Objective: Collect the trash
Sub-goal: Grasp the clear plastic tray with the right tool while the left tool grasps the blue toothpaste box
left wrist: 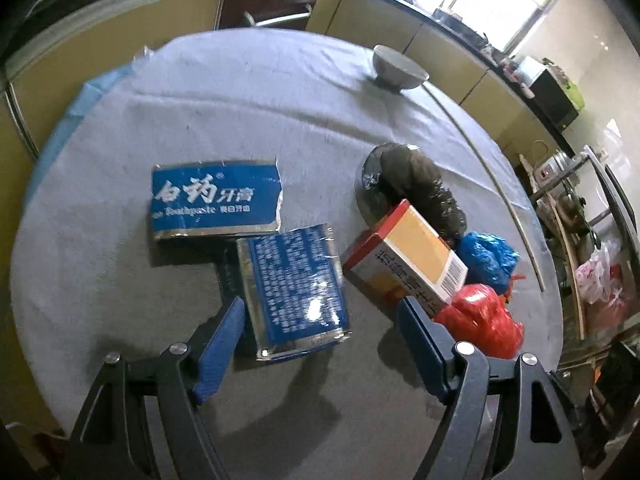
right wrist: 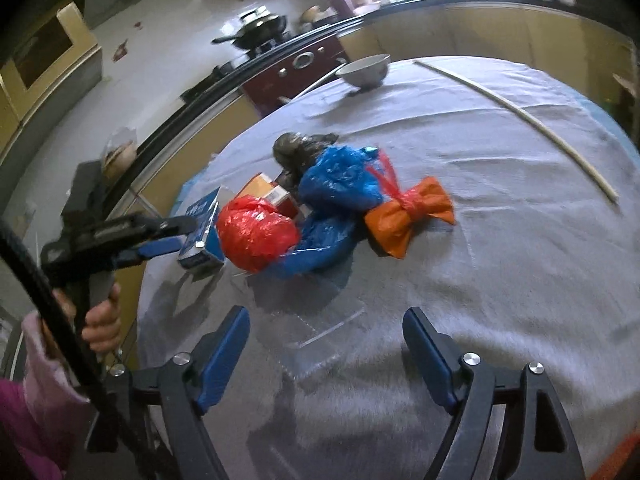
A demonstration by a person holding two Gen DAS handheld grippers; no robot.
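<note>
Two views, left wrist first: left gripper (left wrist: 320, 312) has jaws wide apart with nothing pressed between them, hovering low centre over a torn blue toothpaste box (left wrist: 294, 288); a second blue piece (left wrist: 216, 200) lies just above-left, an orange-white carton (left wrist: 404, 256) to the right leaning on a black bag (left wrist: 412, 188), with red bag (left wrist: 480, 320) and blue bag (left wrist: 486, 258) at right, all on the grey tablecloth (left wrist: 160, 100). Right wrist: right gripper (right wrist: 326, 336) also spread, empty, over bare cloth at lower centre, trash pile mid-frame, orange bag (right wrist: 408, 212) nearest. Risks, judged: flat box may slide or flip when pinched; bags are slippery; both grippers converging could collide.
</note>
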